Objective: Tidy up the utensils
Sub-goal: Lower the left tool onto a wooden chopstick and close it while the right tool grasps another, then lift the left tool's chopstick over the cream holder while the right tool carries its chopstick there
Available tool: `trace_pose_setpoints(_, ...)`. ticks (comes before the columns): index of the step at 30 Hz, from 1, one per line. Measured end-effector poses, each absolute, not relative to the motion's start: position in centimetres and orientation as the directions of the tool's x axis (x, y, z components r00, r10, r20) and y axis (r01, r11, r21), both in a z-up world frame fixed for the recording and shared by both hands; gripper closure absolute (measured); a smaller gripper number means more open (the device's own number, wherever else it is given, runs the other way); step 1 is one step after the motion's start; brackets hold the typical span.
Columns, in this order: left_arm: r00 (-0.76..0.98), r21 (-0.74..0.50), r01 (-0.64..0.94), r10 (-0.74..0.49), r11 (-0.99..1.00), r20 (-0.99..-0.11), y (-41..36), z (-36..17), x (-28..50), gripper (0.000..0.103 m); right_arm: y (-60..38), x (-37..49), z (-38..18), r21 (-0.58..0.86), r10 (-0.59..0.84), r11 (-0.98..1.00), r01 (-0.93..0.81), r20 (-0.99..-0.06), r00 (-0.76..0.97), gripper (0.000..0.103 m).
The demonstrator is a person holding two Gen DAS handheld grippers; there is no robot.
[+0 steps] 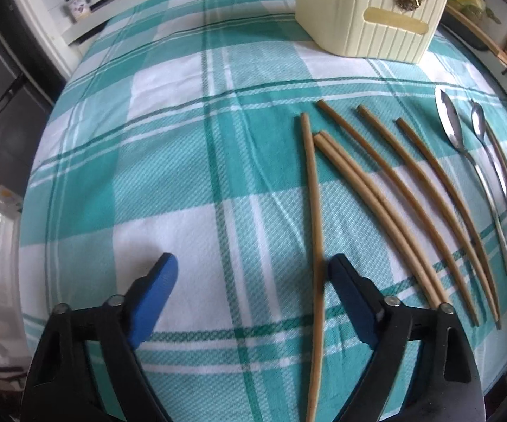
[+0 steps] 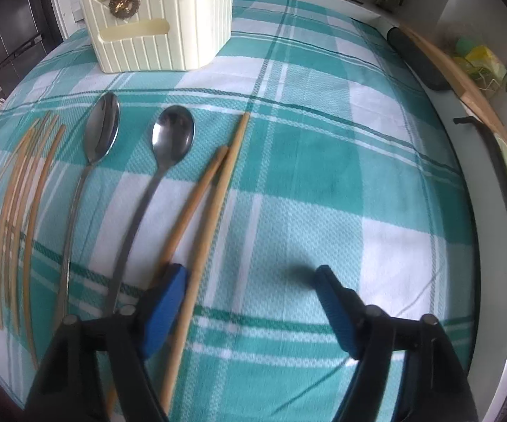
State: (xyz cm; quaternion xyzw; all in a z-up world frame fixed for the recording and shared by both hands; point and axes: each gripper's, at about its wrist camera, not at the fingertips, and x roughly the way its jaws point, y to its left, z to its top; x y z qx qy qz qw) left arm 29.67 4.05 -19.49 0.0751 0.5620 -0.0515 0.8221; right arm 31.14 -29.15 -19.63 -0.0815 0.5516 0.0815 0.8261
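Several wooden chopsticks (image 1: 387, 190) lie fanned on the checked cloth, with two steel spoons (image 1: 450, 123) to their right. A cream ribbed holder (image 1: 369, 17) with a gold ornament stands at the back. My left gripper (image 1: 253, 274) is open low over the cloth; the leftmost chopstick (image 1: 313, 204) runs between its jaws, close beside the right finger (image 1: 348, 292). My right gripper (image 2: 250, 277) is open too. A pair of chopsticks (image 2: 215, 190) lies right of the spoons (image 2: 172, 137). The longer one passes just inside the left finger (image 2: 169, 292); the shorter one ends under that finger.
The teal and white cloth (image 2: 323, 176) covers the table. Along its right edge lie a dark case (image 2: 415, 59), a wooden board (image 2: 464, 84) and a black strap (image 2: 506, 190). Shelves with jars (image 1: 77, 7) stand at the far left.
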Motion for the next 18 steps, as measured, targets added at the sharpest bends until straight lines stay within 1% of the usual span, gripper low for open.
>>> trace_pose_setpoints(1,0.355,0.062,0.184,-0.007,0.981,-0.935,3.8,-19.4,30.3,0.024,-29.0,32.1,-19.5,-0.047,0.044,0.973,-0.227,-0.924,0.379,0.054)
trace_pose_setpoints(2,0.347,0.061,0.195,-0.010,0.979,-0.938,3.5,-19.4,31.1,0.028,-28.8,33.0,-19.4,-0.041,0.051,0.972,-0.231,-0.924,0.380,0.058)
trace_pose_setpoints(3,0.341,0.057,0.201,-0.015,0.978,-0.940,3.2,-19.3,31.8,0.032,-28.6,34.0,-19.5,-0.032,0.058,0.972,-0.232,-0.927,0.372,0.070)
trace_pose_setpoints(4,0.330,0.048,0.205,-0.023,0.978,-0.944,3.1,-19.3,32.4,0.033,-28.3,34.9,-19.5,-0.025,0.064,0.973,-0.229,-0.925,0.374,0.070)
trace_pose_setpoints(7,0.299,0.009,0.197,-0.052,0.980,-0.953,3.1,-19.3,34.1,0.040,-27.5,37.0,-19.4,-0.007,0.084,0.970,-0.244,-0.929,0.361,0.077)
trace_pose_setpoints(8,0.301,0.017,0.191,-0.042,0.981,-0.953,3.1,-19.2,34.6,0.046,-27.2,37.6,-19.4,-0.005,0.087,0.969,-0.249,-0.930,0.358,0.087)
trace_pose_setpoints(9,0.303,0.013,0.192,-0.047,0.981,-0.952,3.0,-19.2,34.9,0.056,-27.1,38.0,-19.4,0.004,0.095,0.968,-0.250,-0.931,0.353,0.093)
trace_pose_setpoints(10,0.306,0.003,0.194,-0.057,0.981,-0.950,3.0,-19.1,35.0,0.063,-27.0,38.3,-19.5,0.017,0.105,0.969,-0.248,-0.931,0.350,0.094)
trace_pose_setpoints(11,0.310,0.003,0.195,-0.059,0.981,-0.949,3.0,-19.0,35.2,0.082,-27.0,38.6,-19.4,0.026,0.114,0.969,-0.246,-0.930,0.350,0.096)
trace_pose_setpoints(12,0.312,-0.003,0.198,-0.066,0.980,-0.948,2.9,-19.0,35.4,0.097,-27.0,38.7,-19.4,0.033,0.119,0.970,-0.241,-0.929,0.350,0.096)
trace_pose_setpoints(15,0.333,-0.020,0.173,-0.078,0.985,-0.940,3.2,-18.9,35.7,0.099,-27.5,38.7,-19.0,0.074,0.153,0.973,-0.217,-0.914,0.376,0.096)
trace_pose_setpoints(18,0.368,-0.076,0.129,-0.119,0.989,-0.922,4.4,-17.8,35.4,0.099,-28.2,37.4,-17.2,0.106,0.189,0.973,-0.204,-0.875,0.445,0.096)
